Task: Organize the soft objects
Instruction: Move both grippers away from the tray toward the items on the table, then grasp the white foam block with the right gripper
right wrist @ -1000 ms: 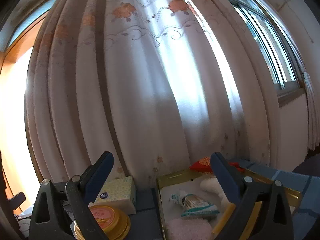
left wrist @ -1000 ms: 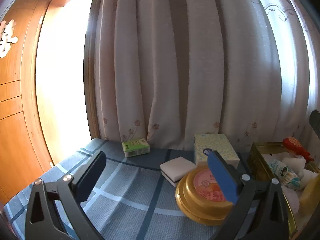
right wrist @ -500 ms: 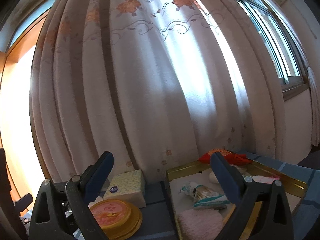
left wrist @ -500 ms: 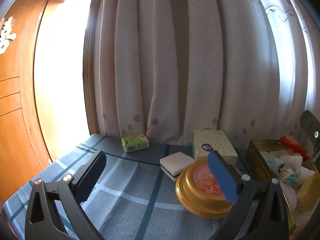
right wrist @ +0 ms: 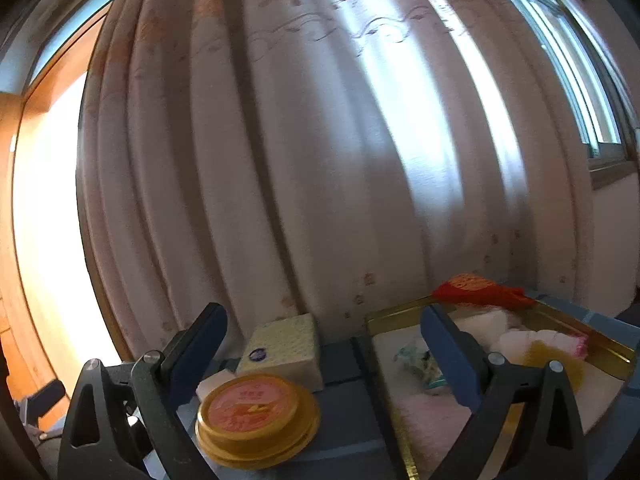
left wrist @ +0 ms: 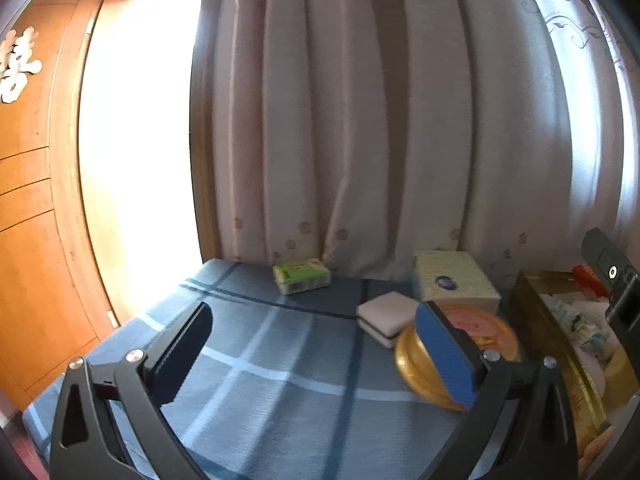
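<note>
Both views have tilted down since a second ago. Left gripper and right gripper both wide, empty. White sponge at one o'clock, outside gold tin: approach beginning.

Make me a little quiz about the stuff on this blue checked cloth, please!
1. True or false: the green packet lies inside the gold tray.
2. What touches the white sponge: A) the round gold tin, B) the green packet, C) the red pouch?
3. Fill in: both the left hand-held gripper and the right hand-held gripper are ____ and hold nothing.

Key: 1 false, it sits apart near the curtain; 2 A; 3 open.
</note>
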A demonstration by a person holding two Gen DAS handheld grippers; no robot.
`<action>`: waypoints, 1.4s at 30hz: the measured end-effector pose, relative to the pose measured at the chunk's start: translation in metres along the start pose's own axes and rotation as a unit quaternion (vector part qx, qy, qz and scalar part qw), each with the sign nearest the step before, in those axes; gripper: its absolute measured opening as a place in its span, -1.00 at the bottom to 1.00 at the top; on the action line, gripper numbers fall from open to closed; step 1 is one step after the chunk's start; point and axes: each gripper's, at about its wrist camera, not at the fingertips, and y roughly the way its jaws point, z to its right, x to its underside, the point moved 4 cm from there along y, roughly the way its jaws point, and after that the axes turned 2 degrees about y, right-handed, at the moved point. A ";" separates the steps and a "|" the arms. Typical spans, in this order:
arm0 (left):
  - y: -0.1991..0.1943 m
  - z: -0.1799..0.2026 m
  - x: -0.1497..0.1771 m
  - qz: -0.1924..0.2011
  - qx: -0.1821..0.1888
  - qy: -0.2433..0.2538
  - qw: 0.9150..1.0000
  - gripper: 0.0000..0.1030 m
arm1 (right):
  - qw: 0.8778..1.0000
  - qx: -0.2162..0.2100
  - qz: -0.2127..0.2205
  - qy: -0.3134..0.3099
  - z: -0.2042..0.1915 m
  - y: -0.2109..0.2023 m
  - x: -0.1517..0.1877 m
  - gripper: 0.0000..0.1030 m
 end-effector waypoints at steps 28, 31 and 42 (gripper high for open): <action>0.096 -0.097 0.004 -0.143 -0.159 0.007 0.977 0.99 | 0.897 -0.133 -0.313 -0.282 -0.150 0.139 0.061 0.92; 0.099 -0.098 0.007 -0.156 -0.147 0.002 0.977 0.99 | 0.875 -0.135 -0.348 -0.309 -0.160 0.161 0.072 0.92; 0.095 -0.105 0.008 -0.160 -0.143 -0.017 0.977 0.99 | 0.798 -0.121 -0.475 -0.351 -0.170 0.197 0.121 0.48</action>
